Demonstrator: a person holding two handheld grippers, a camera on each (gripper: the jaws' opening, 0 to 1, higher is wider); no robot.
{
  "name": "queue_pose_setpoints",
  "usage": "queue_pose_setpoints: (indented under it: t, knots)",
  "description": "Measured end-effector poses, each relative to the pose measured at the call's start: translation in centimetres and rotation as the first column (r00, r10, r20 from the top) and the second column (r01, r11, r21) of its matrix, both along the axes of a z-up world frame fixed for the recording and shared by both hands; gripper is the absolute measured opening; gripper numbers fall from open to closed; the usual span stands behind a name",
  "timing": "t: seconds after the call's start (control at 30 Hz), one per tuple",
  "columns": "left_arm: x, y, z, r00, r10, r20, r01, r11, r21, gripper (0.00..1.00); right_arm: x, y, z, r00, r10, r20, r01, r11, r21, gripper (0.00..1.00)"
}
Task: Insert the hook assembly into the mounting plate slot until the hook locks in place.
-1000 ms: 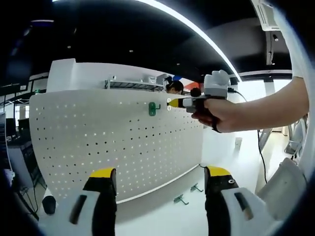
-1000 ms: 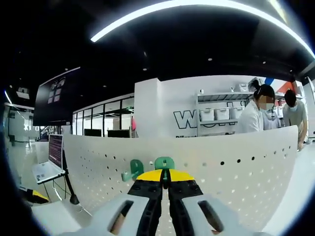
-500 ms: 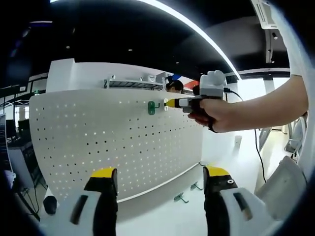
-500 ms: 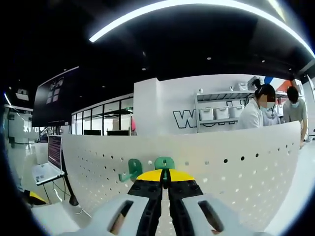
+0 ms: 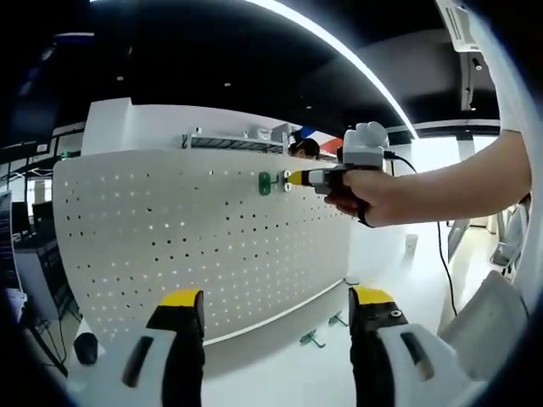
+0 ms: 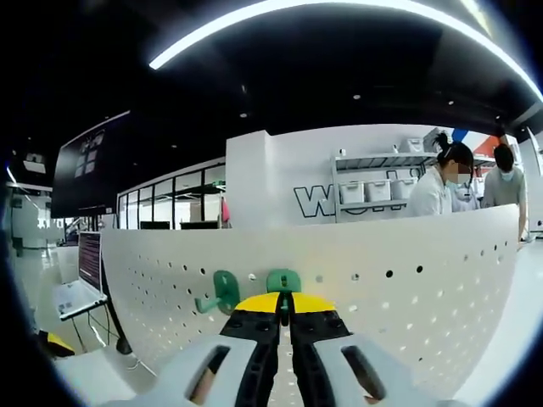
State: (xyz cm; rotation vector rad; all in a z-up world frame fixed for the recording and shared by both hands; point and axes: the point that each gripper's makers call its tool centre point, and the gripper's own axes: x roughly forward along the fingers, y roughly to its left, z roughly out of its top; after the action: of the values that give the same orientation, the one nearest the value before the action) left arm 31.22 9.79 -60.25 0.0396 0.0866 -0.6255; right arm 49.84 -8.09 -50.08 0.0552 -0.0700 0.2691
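Observation:
A white pegboard (image 5: 212, 237) (image 6: 407, 288) stands upright on the table. One green hook (image 5: 265, 182) (image 6: 222, 291) hangs in its top rows. My right gripper (image 6: 284, 303) is shut on a second green hook (image 6: 283, 281), whose plate sits against the board just right of the hanging one. In the left gripper view a hand holds that right gripper (image 5: 294, 178) level at the board's upper edge. My left gripper (image 5: 276, 298) is open and holds nothing, well back from the board and low in front of it.
Two spare green hooks (image 5: 311, 340) (image 5: 338, 320) lie on the white table at the foot of the board. A laptop (image 6: 72, 284) stands to the left. Two people (image 6: 441, 191) stand behind the board by a shelf of bins.
The right gripper has edged a little nearer to the board beside the hanging hook, still shut on its hook. The left gripper has stayed open and nearly still.

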Motion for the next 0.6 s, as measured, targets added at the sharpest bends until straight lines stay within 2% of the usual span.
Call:
queue_pose_setpoints:
  t: [0.3,0.4,0.47,0.53,0.6]
  knots:
    - [-0.49,-0.09,-0.78,1.000,-0.004,-0.017,0.004,1.000,0.007,0.72,-0.04,0.30,-0.07,0.998,-0.059,0.002,0.059,0.997,-0.040,0.01]
    - [-0.48,-0.23,-0.74,1.000,-0.005,-0.017,0.005,1.000,0.003,0.71,0.05,0.22,-0.04,0.997,-0.078,-0.004,0.078,0.997,-0.023,0.01]
    - [-0.48,-0.28,-0.75,1.000,-0.007,-0.018,0.007,1.000,0.004,0.71,0.17,0.34,-0.01,0.996,-0.091,-0.005,0.090,0.995,-0.052,0.01]
    - [-0.55,-0.32,-0.71,1.000,-0.010,-0.017,0.010,1.000,0.007,0.71,0.24,0.16,-0.06,0.995,-0.098,-0.010,0.098,0.995,-0.036,0.01]
    - [-0.54,-0.23,-0.67,1.000,-0.010,-0.018,0.010,1.000,0.008,0.71,0.16,0.25,-0.06,0.994,-0.109,-0.006,0.108,0.993,-0.052,0.01]
